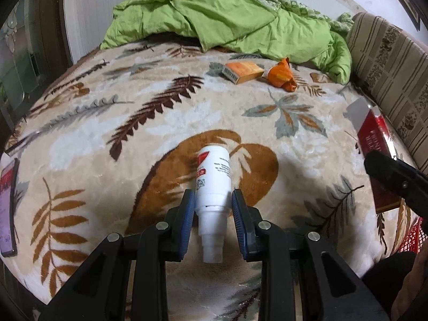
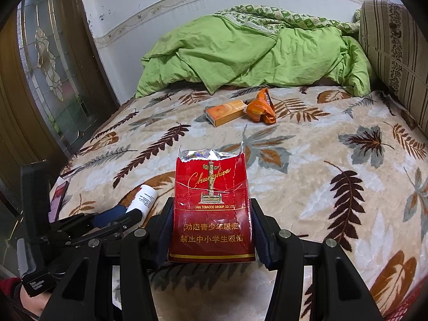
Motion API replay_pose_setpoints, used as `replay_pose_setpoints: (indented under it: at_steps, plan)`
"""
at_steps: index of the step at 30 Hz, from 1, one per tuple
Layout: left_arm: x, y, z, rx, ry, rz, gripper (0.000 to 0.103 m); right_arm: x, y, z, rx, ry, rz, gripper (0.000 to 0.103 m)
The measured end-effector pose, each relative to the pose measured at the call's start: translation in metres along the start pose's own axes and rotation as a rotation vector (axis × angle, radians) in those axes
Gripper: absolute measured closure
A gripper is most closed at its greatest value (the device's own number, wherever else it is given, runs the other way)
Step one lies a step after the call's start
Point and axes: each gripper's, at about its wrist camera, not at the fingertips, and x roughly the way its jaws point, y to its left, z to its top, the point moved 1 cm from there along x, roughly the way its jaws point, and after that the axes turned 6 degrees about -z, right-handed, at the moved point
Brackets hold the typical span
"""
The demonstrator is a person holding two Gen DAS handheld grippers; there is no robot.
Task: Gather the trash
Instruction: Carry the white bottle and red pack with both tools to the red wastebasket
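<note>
On a bed with a leaf-print blanket [image 1: 149, 144], a white bottle [image 1: 213, 180] is pinched at its neck by the left gripper [image 1: 213, 203] jaws and a red cigarette pack [image 2: 211, 208] by the right gripper [image 2: 211, 230], likely for binning.

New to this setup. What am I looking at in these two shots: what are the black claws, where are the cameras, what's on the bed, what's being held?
There is no robot here. A person holds a hand-operated two-finger gripper in each hand, and a fisheye camera on each looks forward along its fingers.

The left wrist view shows the left gripper with its blue pads around a white bottle; they look closed on it, though contact is hard to confirm.

The right wrist view shows the right gripper clamped on a torn red cigarette pack.

Farther back on the leaf-print blanket lie an orange box and a crumpled orange wrapper. A phone lies at the left edge, and a green quilt is heaped behind.
</note>
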Motion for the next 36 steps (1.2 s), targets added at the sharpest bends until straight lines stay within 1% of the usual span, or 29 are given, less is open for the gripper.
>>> replay_pose_setpoints:
  at_steps: [5, 9, 14, 15, 18, 21, 24, 27, 29, 33, 36]
  plan:
    - [0.003, -0.001, 0.0, 0.004, 0.012, -0.009, 0.074, 0.0, 0.0, 0.0, -0.003, 0.0, -0.002, 0.047]
    - [0.007, 0.007, 0.001, -0.039, 0.035, -0.052, 0.074, 0.0, 0.001, 0.0, -0.003, -0.002, -0.003, 0.047]
    - [0.002, 0.014, 0.002, -0.089, 0.016, -0.118, 0.074, 0.0, 0.0, 0.001, 0.006, -0.004, 0.004, 0.047]
    - [-0.001, 0.012, 0.003, -0.087, -0.002, -0.131, 0.074, 0.0, 0.0, 0.001, 0.008, -0.004, 0.005, 0.047]
    - [-0.01, 0.003, 0.005, -0.045, -0.049, -0.127, 0.074, 0.0, -0.001, 0.001, 0.01, -0.006, 0.01, 0.047]
    - [-0.015, -0.005, 0.008, -0.019, -0.07, -0.14, 0.074, -0.002, -0.003, 0.002, 0.019, -0.011, 0.017, 0.047]
    - [-0.02, -0.012, 0.011, -0.006, -0.081, -0.164, 0.074, -0.008, -0.011, 0.003, 0.061, -0.018, 0.036, 0.047]
    - [-0.031, -0.027, 0.016, 0.035, -0.11, -0.175, 0.074, -0.021, -0.023, 0.003, 0.117, -0.02, 0.058, 0.047]
    - [-0.037, -0.039, 0.018, 0.056, -0.114, -0.207, 0.074, -0.038, -0.034, 0.001, 0.155, -0.029, 0.073, 0.047]
    - [-0.05, -0.072, 0.021, 0.115, -0.12, -0.275, 0.074, -0.087, -0.063, -0.004, 0.199, -0.074, 0.045, 0.047]
    - [-0.064, -0.109, 0.023, 0.171, -0.13, -0.353, 0.074, -0.122, -0.086, -0.013, 0.239, -0.101, 0.002, 0.047]
